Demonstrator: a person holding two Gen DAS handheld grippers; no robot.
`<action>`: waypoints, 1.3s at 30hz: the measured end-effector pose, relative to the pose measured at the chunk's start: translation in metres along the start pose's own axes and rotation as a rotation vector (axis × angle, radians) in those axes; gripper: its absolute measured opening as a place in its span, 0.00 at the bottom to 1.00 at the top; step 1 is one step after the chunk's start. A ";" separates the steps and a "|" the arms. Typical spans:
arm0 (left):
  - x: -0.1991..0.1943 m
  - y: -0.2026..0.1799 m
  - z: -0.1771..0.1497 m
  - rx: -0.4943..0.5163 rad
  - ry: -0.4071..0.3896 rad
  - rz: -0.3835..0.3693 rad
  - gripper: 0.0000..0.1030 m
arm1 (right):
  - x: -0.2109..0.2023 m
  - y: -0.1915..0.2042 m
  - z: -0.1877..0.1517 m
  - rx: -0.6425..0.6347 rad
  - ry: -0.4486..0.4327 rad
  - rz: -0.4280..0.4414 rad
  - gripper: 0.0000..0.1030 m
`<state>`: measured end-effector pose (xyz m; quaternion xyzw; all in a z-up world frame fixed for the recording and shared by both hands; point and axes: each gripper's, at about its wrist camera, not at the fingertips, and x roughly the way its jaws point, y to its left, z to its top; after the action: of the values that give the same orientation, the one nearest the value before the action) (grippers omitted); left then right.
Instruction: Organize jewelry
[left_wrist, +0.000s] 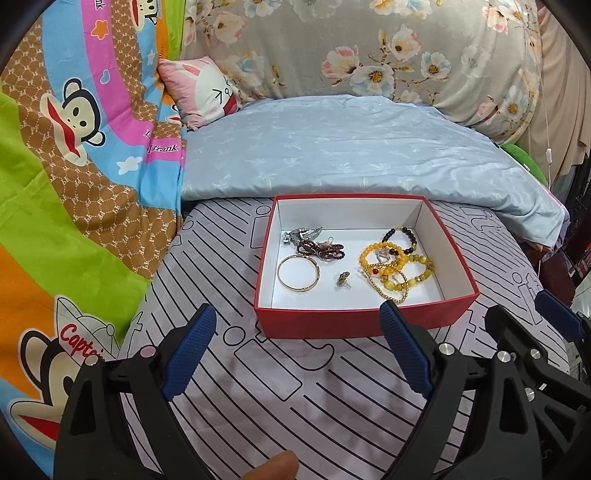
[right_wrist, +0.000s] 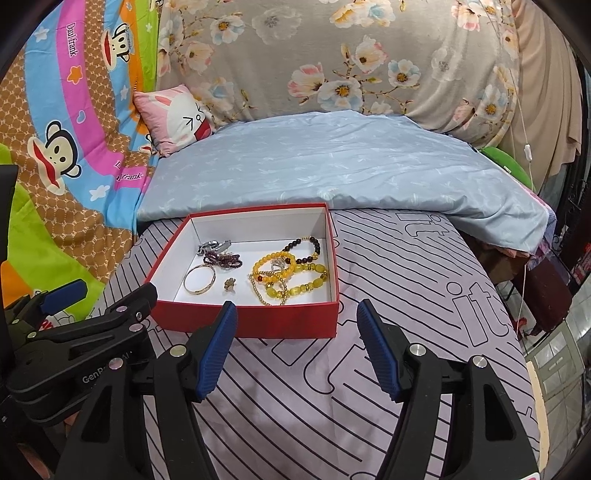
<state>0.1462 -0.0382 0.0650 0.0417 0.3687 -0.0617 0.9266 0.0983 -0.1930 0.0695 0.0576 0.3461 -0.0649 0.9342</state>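
Observation:
A red box with a white inside sits on the striped bedsheet; it also shows in the right wrist view. Inside lie a gold bangle, dark red beads, a silver clip, a small charm, yellow bead bracelets and a dark bead bracelet. My left gripper is open and empty, just before the box's near wall. My right gripper is open and empty at the box's near right corner. Each gripper shows in the other's view.
A folded light-blue quilt lies behind the box. A cartoon monkey blanket is heaped at the left, a pink pillow and floral bedding at the back. The bed's right edge drops to the floor.

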 end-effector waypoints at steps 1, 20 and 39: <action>0.000 0.000 0.000 0.000 0.000 0.000 0.85 | 0.000 0.000 0.000 -0.001 0.000 0.000 0.65; 0.003 0.004 -0.003 0.004 0.012 0.013 0.85 | 0.003 0.003 -0.003 -0.008 0.003 -0.004 0.65; 0.003 0.004 -0.003 0.006 0.016 0.015 0.85 | 0.003 0.005 -0.004 -0.010 0.006 -0.003 0.65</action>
<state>0.1470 -0.0339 0.0606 0.0479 0.3754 -0.0555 0.9240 0.0991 -0.1875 0.0652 0.0527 0.3491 -0.0644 0.9334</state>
